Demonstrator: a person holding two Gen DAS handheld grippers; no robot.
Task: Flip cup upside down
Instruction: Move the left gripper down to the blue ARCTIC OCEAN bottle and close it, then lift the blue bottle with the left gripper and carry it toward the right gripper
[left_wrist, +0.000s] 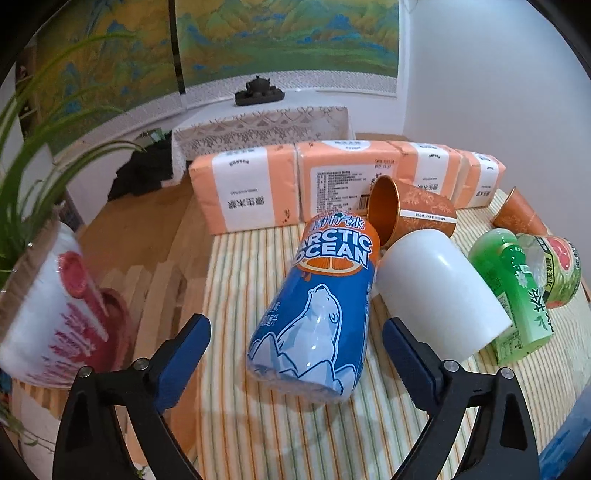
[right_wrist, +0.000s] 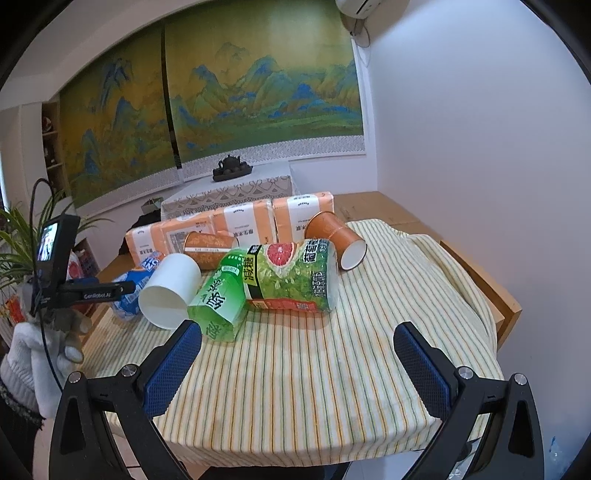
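Note:
A white cup (left_wrist: 439, 291) (right_wrist: 170, 291) lies on its side on the striped cloth (left_wrist: 258, 424) (right_wrist: 314, 369), its mouth toward the near edge. An orange cup with a gold inside (left_wrist: 410, 214) (right_wrist: 210, 245) lies on its side behind it. A second orange cup (left_wrist: 517, 218) (right_wrist: 336, 236) lies farther right. My left gripper (left_wrist: 295, 325) (right_wrist: 125, 286) is open; a fallen blue Arctic Ocean bottle (left_wrist: 317, 302) shows between its fingers, and the white cup lies just beyond the right finger. My right gripper (right_wrist: 298, 328) is open over bare cloth, holding nothing.
A green tea bottle (right_wrist: 221, 295) and a grapefruit drink bottle (right_wrist: 295, 277) lie among the cups. Orange tissue packs (left_wrist: 243, 188) (right_wrist: 240, 221) line the back. A potted plant (left_wrist: 48, 310) stands left. A gloved hand (right_wrist: 33, 350) holds the left gripper. The wooden table edge (right_wrist: 480, 266) runs along the right.

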